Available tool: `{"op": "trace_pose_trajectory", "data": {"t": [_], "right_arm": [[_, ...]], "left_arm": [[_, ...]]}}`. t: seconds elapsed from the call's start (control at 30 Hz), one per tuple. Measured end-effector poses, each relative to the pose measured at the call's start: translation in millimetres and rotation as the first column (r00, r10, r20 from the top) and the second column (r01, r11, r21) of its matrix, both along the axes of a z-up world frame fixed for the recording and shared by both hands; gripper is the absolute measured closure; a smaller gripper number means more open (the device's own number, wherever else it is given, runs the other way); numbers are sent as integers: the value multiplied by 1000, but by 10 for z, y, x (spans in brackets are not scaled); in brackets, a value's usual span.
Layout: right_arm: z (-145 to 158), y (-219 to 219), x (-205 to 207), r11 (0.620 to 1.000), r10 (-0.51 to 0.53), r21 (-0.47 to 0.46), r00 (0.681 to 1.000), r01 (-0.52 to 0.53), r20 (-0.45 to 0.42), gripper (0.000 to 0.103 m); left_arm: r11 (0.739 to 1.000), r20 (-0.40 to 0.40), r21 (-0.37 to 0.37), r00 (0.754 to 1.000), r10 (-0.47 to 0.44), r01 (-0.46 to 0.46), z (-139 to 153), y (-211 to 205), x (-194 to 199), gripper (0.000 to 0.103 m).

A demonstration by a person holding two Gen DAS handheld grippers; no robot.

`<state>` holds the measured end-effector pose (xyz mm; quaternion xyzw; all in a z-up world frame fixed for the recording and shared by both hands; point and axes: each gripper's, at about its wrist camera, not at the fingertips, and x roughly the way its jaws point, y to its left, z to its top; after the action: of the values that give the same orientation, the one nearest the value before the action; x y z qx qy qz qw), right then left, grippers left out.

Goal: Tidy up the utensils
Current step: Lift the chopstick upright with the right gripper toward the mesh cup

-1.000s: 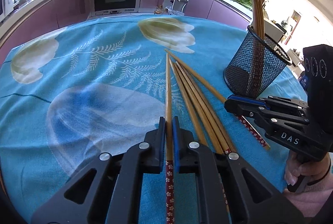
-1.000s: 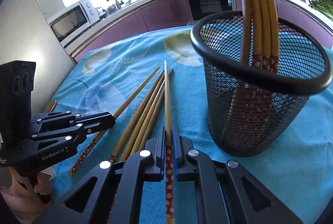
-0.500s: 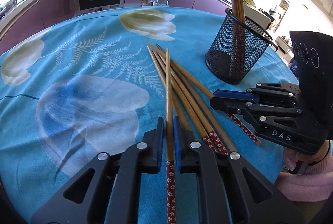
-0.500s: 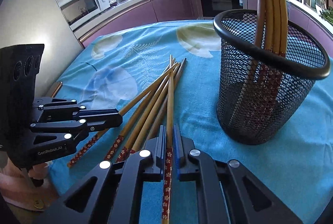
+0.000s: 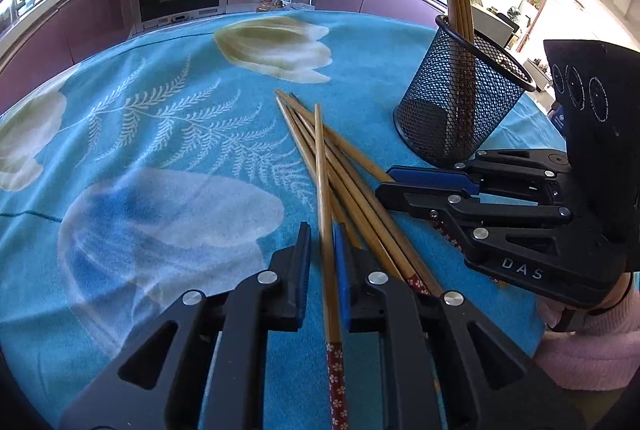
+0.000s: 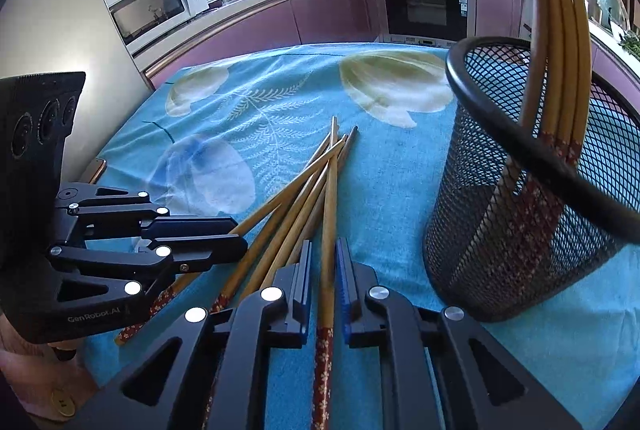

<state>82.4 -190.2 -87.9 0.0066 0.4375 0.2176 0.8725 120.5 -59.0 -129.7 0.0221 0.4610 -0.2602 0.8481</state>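
Note:
My left gripper (image 5: 322,230) is shut on a bamboo chopstick (image 5: 323,170) with a red flowered handle; its tip slants over the loose chopstick pile (image 5: 360,198) on the blue cloth. My right gripper (image 6: 324,246) is shut on another such chopstick (image 6: 330,190), which points across the same pile (image 6: 280,214). The black mesh cup (image 5: 452,110) stands upright just right of the pile, with several chopsticks (image 6: 560,30) leaning in it. In the left wrist view the right gripper (image 5: 384,186) hovers over the pile's handle ends. In the right wrist view the left gripper (image 6: 240,234) is at the pile's left.
The blue flowered tablecloth (image 5: 160,150) covers a round table; its near edge lies just below both grippers. A pink sleeve (image 5: 592,342) holds the right gripper. Purple kitchen cabinets, an oven (image 6: 424,10) and a microwave (image 6: 152,6) stand beyond the far edge.
Both grippers have pulled back slightly from the cup with their chopsticks. Each chopstick now sits a little further forward in its jaws, which stand a hair wider, and crosses the pile at an angle.

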Motion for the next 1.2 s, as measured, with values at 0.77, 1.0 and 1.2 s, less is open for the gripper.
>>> {"op": "trace_pose_trajectory", "data": {"t": [0.77, 1.0, 1.2], "right_arm": [[358, -284, -269, 989, 18, 145, 997, -29, 73, 97], [480, -430, -400, 984, 0, 176, 994, -20, 113, 97], [632, -600, -501, 980, -39, 198, 986, 6, 163, 97]], "left_arm": [[991, 80, -125, 996, -33, 43, 480, -27, -209, 96], [980, 105, -182, 993, -56, 75, 685, 34, -319, 96], [967, 136, -228, 987, -81, 111, 880, 46, -411, 96]]}}
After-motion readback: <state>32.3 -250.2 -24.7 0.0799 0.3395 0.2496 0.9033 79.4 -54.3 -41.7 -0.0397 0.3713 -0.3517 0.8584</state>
